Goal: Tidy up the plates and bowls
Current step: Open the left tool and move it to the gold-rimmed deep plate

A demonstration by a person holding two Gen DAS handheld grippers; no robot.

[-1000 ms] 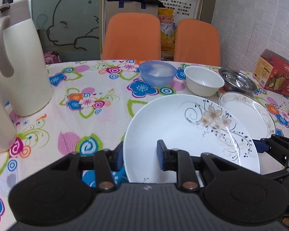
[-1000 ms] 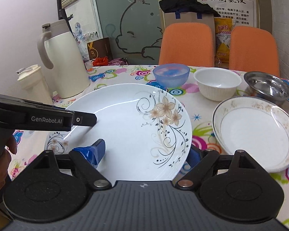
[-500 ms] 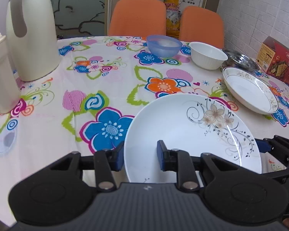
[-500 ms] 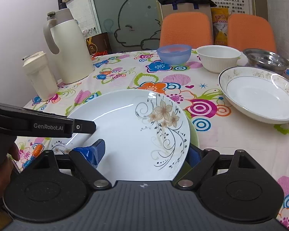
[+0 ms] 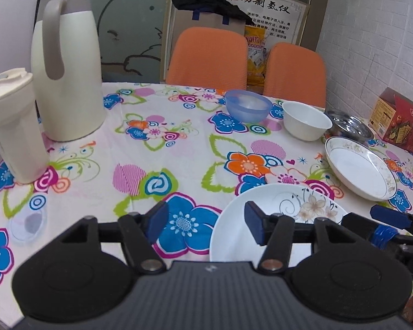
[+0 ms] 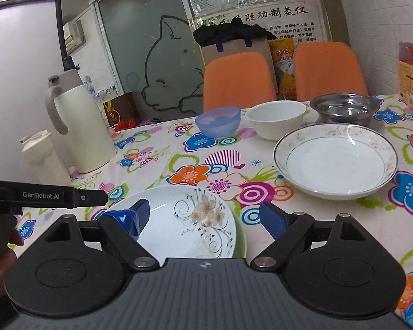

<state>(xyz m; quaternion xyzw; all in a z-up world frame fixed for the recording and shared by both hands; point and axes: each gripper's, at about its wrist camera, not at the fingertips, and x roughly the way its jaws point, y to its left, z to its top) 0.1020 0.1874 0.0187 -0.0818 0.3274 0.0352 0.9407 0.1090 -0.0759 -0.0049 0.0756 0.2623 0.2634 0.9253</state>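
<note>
A white plate with a brown flower print (image 5: 286,214) (image 6: 184,220) lies flat on the flowered tablecloth near the front edge. My left gripper (image 5: 205,224) is open; its right finger overlaps the plate's left rim and nothing is clamped. My right gripper (image 6: 206,217) is open wide, its fingers standing on either side of the plate without gripping it. Farther right rests a deep white plate with a gold rim (image 5: 358,170) (image 6: 336,159). Behind it stand a blue bowl (image 5: 246,106) (image 6: 217,122), a white bowl (image 5: 305,121) (image 6: 275,119) and a steel bowl (image 5: 349,128) (image 6: 344,108).
A cream thermos jug (image 5: 66,82) (image 6: 77,126) and a cream tumbler (image 5: 11,123) (image 6: 44,156) stand at the left of the table. A red box (image 5: 399,121) sits at the far right. Two orange chairs (image 5: 206,57) line the far side.
The flowered plate, held up by both grippers before, now lies on the table. Both grippers have opened and let it go, and the left one has shifted left.
</note>
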